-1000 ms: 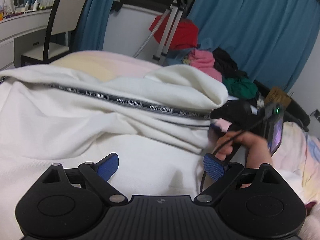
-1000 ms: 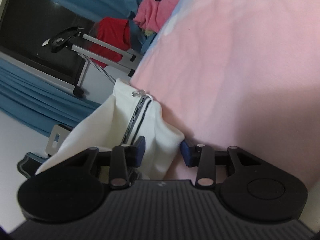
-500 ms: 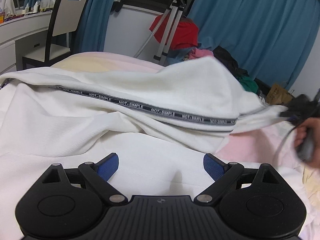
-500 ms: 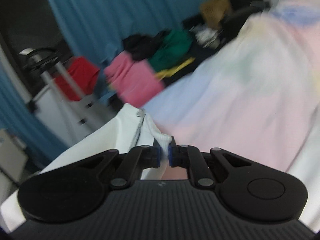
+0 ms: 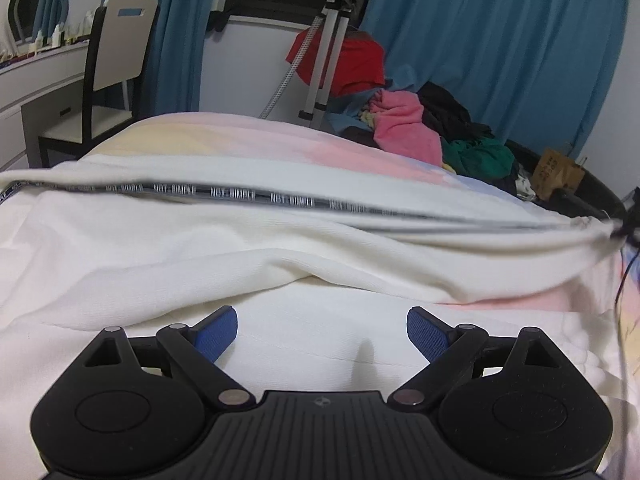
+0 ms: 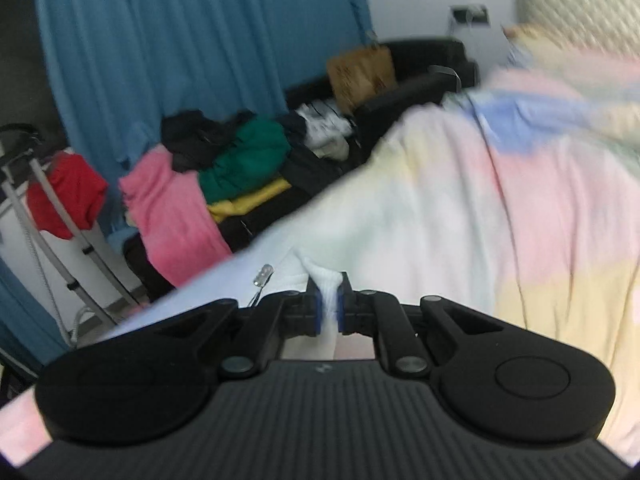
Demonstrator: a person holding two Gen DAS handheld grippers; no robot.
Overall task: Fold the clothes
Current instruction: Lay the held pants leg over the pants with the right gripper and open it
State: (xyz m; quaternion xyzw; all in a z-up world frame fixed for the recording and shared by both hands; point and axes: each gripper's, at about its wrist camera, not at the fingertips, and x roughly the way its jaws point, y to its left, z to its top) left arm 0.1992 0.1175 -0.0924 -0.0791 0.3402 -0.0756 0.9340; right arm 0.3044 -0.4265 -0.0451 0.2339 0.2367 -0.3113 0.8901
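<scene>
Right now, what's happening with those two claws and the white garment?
Left gripper open over white garment. Right gripper shut on its corner. Nothing blocking on bed.

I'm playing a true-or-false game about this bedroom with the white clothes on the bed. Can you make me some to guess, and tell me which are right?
1. The right gripper is pinching a bit of the white garment. True.
2. The left gripper is squeezing the cloth too. False: its jaws stand wide open above the cloth, holding nothing.
3. The curtains are blue. True.
4. The strip with letters on the garment is bright red. False: it is dark with pale letters.
5. A pink cloth lies in the heap of clothes beyond the bed. True.
6. The chair stands on top of the bed. False: it stands on the floor beside the desk.
</scene>
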